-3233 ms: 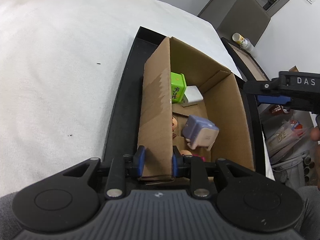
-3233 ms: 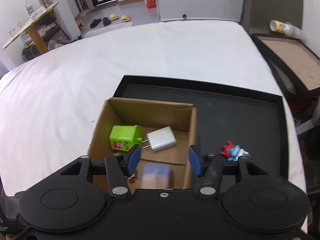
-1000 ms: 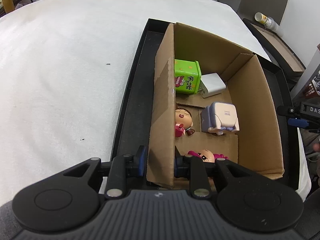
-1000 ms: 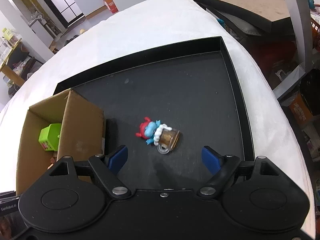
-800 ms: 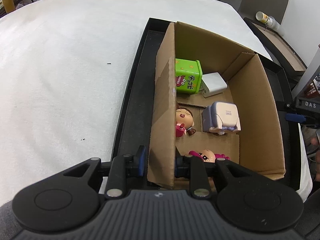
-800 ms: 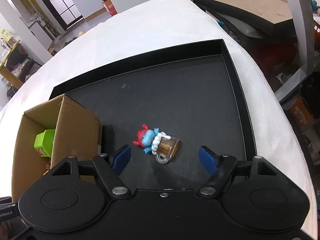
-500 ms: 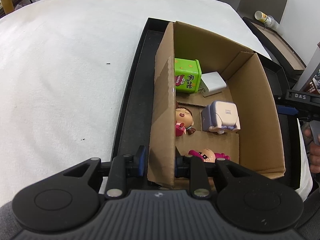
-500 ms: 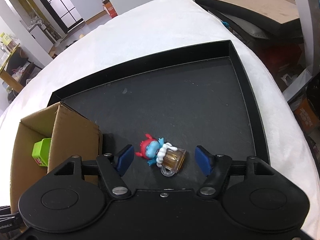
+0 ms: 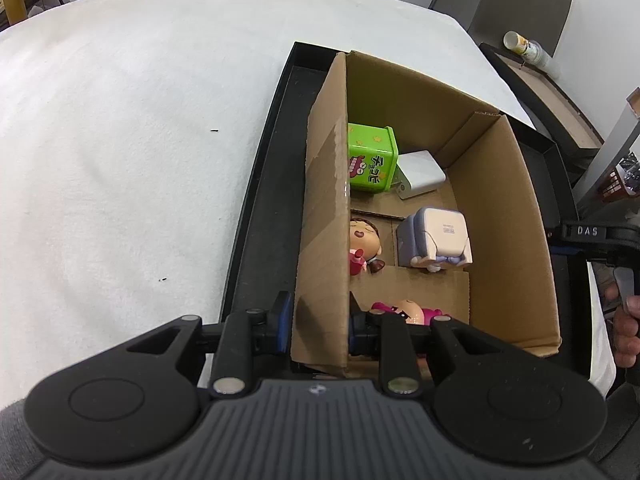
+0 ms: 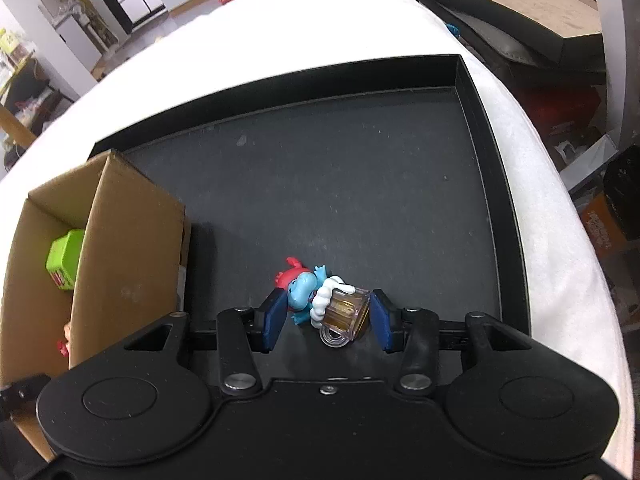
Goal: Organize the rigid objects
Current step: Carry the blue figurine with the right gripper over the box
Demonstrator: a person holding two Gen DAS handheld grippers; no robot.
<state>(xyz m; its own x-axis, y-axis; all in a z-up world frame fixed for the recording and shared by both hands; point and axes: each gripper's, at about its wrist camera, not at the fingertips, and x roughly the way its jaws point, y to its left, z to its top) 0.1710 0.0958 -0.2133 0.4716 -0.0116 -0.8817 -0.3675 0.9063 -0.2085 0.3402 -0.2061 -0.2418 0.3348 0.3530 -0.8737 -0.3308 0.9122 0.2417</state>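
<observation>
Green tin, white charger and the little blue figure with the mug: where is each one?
green tin (image 9: pixel 370 160), left wrist view, on its printed side.
white charger (image 9: pixel 420 174), left wrist view, on its top face.
blue figure (image 10: pixel 302 286), right wrist view, on its head.

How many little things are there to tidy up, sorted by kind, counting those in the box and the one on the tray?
Figurines: 3 (girl, pink doll, blue figure with mug)
Chargers: 2 (white, lilac)
Green tins: 1
Total: 6
</observation>
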